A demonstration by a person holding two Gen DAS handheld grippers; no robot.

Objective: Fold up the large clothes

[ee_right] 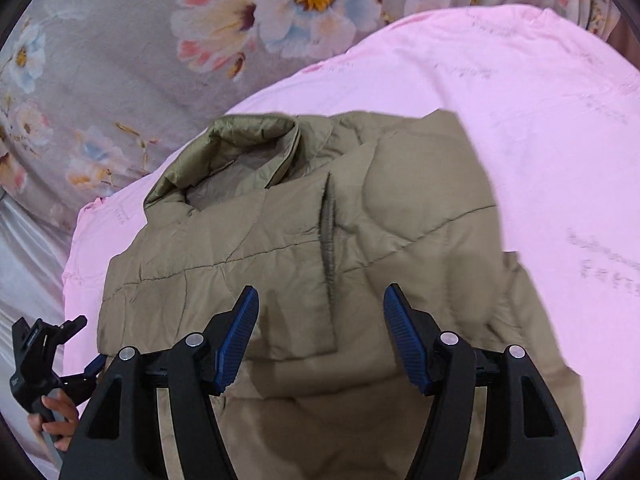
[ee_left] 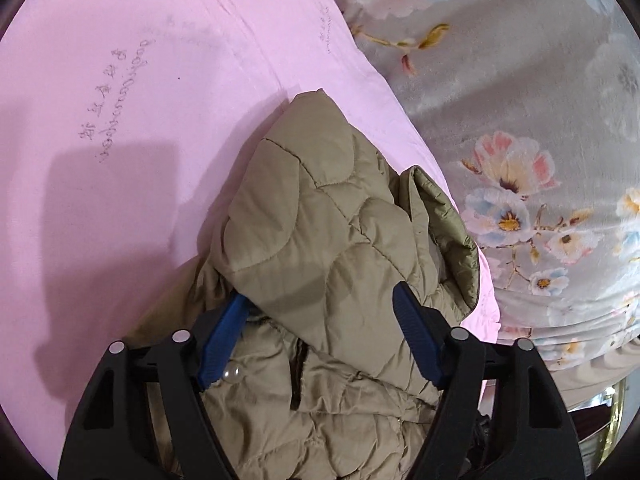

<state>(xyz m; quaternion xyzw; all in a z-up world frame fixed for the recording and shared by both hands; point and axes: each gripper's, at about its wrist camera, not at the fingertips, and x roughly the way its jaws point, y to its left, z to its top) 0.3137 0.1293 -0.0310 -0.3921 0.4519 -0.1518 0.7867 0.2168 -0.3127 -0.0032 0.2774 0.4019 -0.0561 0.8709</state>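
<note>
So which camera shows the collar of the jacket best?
The right wrist view: the collar stands open there, above the jacket front, nothing covering it. The left wrist view shows the collar only from the side, partly behind a folded padded part.

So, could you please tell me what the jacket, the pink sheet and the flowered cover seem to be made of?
Jacket: thin, padded synthetic shell, probably nylon or polyester; slight sheen, stitched quilting, puffy panels.
Pink sheet: matte woven cloth, perhaps cotton; creased, no gloss.
Flowered cover: soft plush or fleece, apparently; fuzzy, blurred print.
</note>
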